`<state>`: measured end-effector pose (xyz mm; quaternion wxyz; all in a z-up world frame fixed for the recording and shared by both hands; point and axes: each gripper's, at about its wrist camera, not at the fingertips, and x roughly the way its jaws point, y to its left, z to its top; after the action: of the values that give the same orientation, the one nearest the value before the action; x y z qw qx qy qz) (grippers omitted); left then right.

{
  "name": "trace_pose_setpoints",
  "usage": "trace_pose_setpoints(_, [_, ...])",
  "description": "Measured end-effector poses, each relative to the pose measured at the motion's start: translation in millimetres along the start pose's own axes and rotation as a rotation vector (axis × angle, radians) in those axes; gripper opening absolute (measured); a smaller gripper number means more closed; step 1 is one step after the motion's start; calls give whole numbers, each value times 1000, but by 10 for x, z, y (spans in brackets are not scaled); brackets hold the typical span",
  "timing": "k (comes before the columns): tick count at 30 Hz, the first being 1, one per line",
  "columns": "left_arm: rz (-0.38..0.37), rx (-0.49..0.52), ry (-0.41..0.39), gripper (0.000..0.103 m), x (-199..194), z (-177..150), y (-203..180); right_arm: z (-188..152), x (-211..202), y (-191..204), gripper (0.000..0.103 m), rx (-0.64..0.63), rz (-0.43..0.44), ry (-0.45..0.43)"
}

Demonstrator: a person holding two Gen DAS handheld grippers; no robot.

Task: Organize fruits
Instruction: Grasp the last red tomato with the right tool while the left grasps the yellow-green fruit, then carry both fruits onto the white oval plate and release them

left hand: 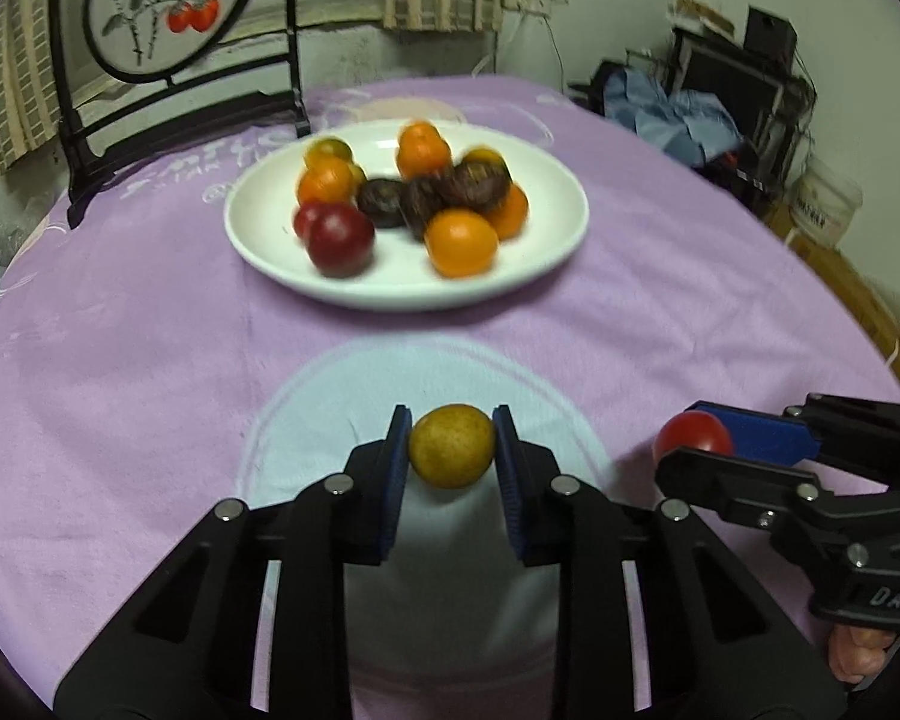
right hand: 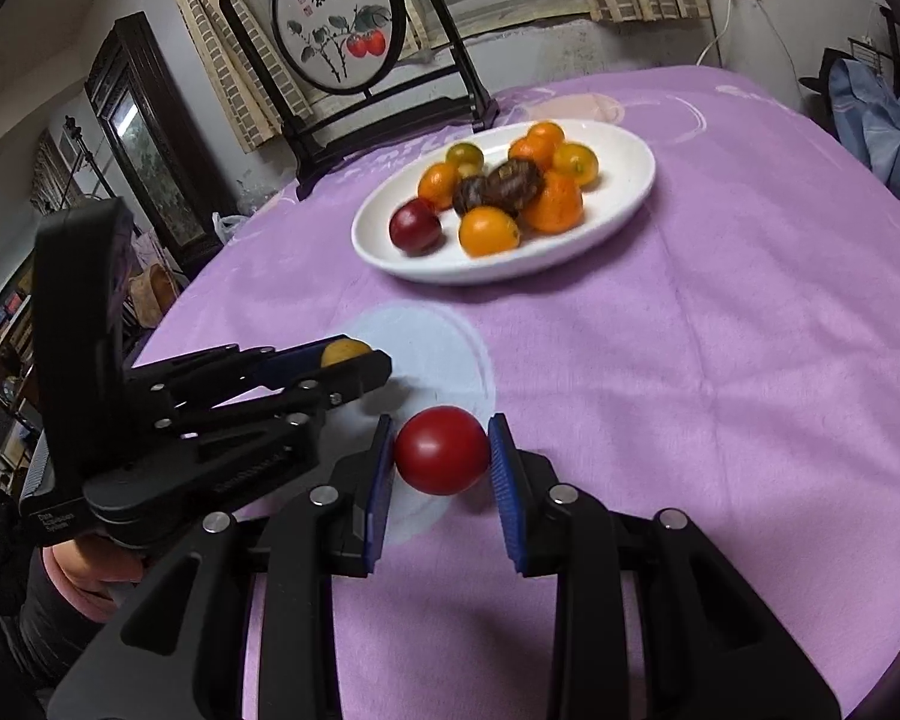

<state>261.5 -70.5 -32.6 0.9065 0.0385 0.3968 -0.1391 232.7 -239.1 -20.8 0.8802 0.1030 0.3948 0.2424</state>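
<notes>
The round yellow-brown fruit is gripped between blue pads of the left tool, above the table w/ purple cloth. The right tool grips a round red fruit. The white oval plate w/ other fruits lies farther back.

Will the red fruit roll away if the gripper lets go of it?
Probably. The red fruit is round and smooth, so on the flat purple cloth it may roll a little, though the soft cloth could slow it. Its skin looks shiny, so it may be slippery. The right gripper pinches it only at its two sides, so a loose squeeze might let it slip.
</notes>
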Motion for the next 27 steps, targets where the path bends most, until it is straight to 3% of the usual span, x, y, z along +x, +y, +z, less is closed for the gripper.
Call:
trace_pose_setpoints(4, [28, -5, -61, 28, -33, 340, 71, 480, -18, 22, 31, -49, -30, -112])
trace_pose_setpoints(7, [31, -69, -113, 28, 19, 703, 217, 801, 45, -25, 31, -53, -53, -213])
trace_pose_setpoints(9, [39, -112, -134, 28, 132, 920, 331, 1009, 171, -140, 31, -14, -52, -234])
trace_pose_setpoints(15, [79, -169, -95, 28, 523, 1200, 586, 1372, 657, -452, 31, 39, -84, -175])
trace_pose_setpoints(20, [93, -162, -81, 28, 681, 1274, 643, 1463, 872, -506, 32, 26, -89, -142])
trace_pose_setpoints(22, [118, -157, -75, 30, 708, 1280, 652, 1432, 862, -507, 42, 34, -104, -136])
trace_pose_setpoints(24, [167, -159, -80, 77, 670, 1269, 644, 1427, 770, -510, 71, 58, -119, -154])
trace_pose_setpoints(27, [223, -149, -123, 87, 496, 1269, 607, 1416, 569, -457, 85, 45, -114, -172])
